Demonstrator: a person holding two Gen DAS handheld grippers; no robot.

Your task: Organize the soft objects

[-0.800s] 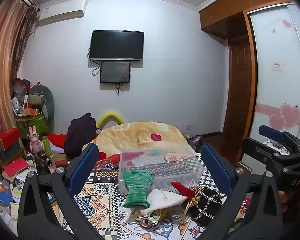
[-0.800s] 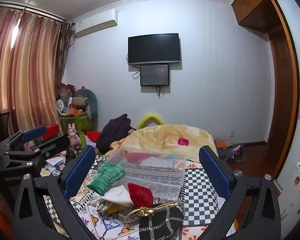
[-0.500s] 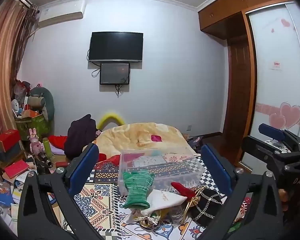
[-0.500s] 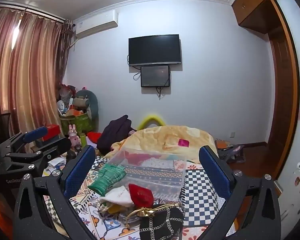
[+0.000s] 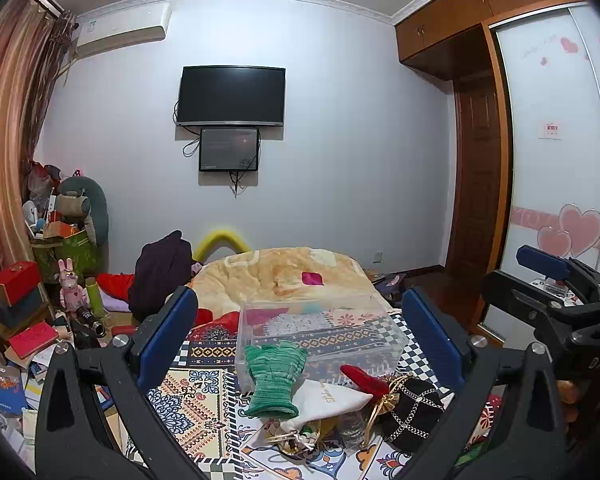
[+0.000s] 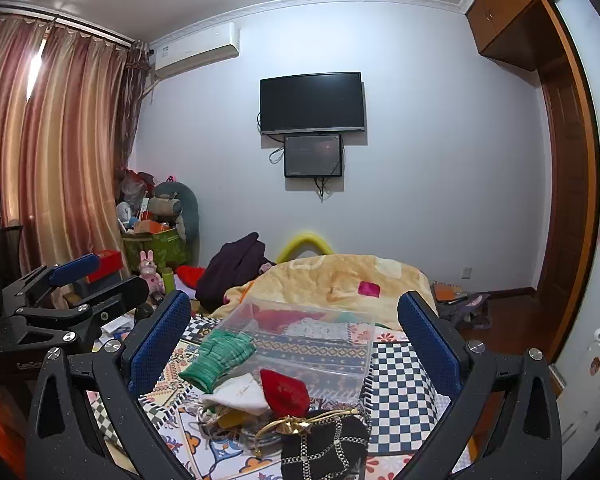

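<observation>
Hovering over the bed, both grippers, left (image 5: 300,332) and right (image 6: 294,330), had fingers spread and empty. Between them lay the green glove (image 5: 275,376), draped on the clear box's (image 5: 320,332) near rim; pinching its cuff seemed wisest.

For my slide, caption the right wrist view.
Open gripper faces a green glove, pouches and a clear box on a patterned bedspread.

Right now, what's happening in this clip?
A person holds both grippers open above a bed, gripping nothing yet. A pile of soft items lies ahead: a green glove, white pouch, red pouch and black bag. The clear bin behind them holds none of them.
</observation>
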